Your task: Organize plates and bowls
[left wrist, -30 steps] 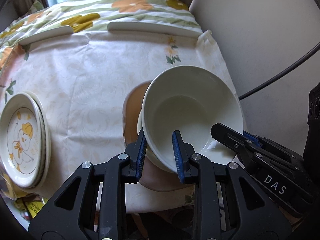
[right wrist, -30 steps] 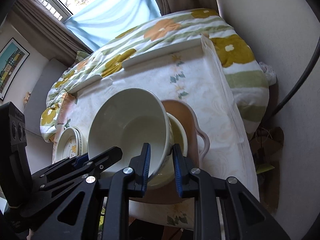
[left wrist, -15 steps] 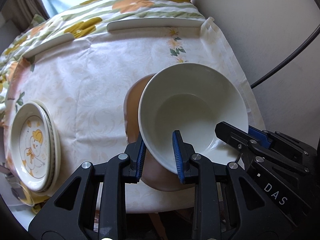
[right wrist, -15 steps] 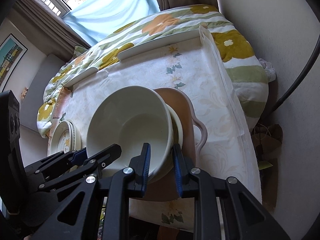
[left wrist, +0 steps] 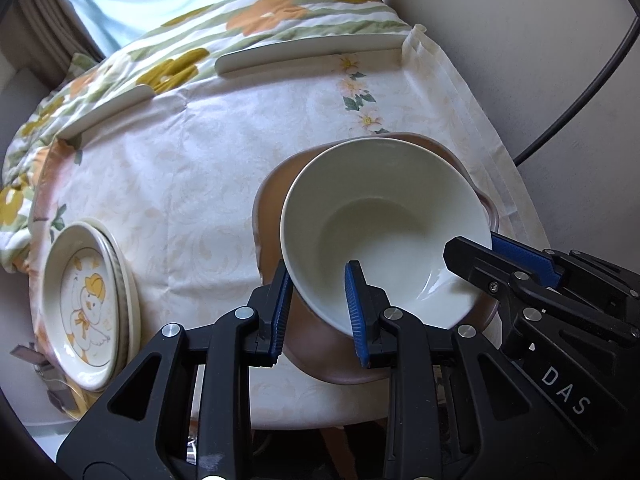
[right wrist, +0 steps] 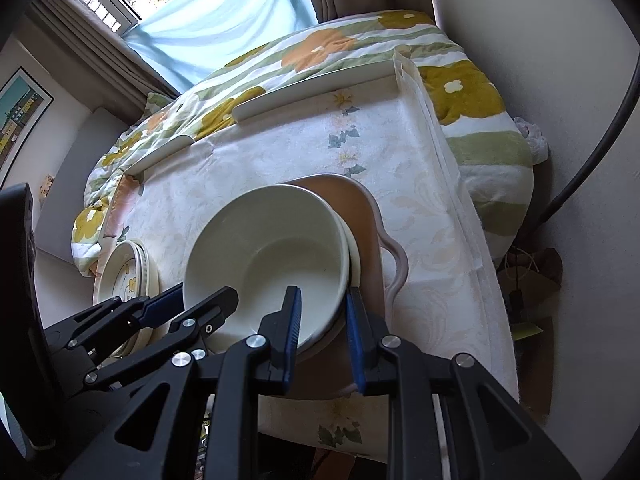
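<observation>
A cream bowl point(left wrist: 380, 232) point(right wrist: 272, 256) hangs slightly tilted over a brown plate point(left wrist: 272, 208) point(right wrist: 360, 204) near the table's right side. My left gripper point(left wrist: 318, 306) is shut on its near rim, one pad inside and one outside. My right gripper point(right wrist: 323, 322) is shut on the rim further round and shows in the left wrist view as right gripper point(left wrist: 476, 246). The left gripper point(right wrist: 206, 294) enters the right wrist view from the left. A second cream bowl point(right wrist: 355, 256) sits under the held one, only its rim showing. A stack of duck-picture plates point(left wrist: 84, 300) point(right wrist: 124, 276) lies at the left.
The table wears a pale floral cloth point(left wrist: 200, 168) with white rails point(left wrist: 312, 50) along its far edge and a flowered quilt point(right wrist: 312, 52) beyond. A wall and a black cable point(left wrist: 580, 92) stand close on the right. Small clutter point(left wrist: 44, 376) lies by the near-left edge.
The held bowl has swung rightward and further back over the brown plate, covering the lower bowl in the left wrist view. The left gripper has rolled. Both grips are unchanged.
</observation>
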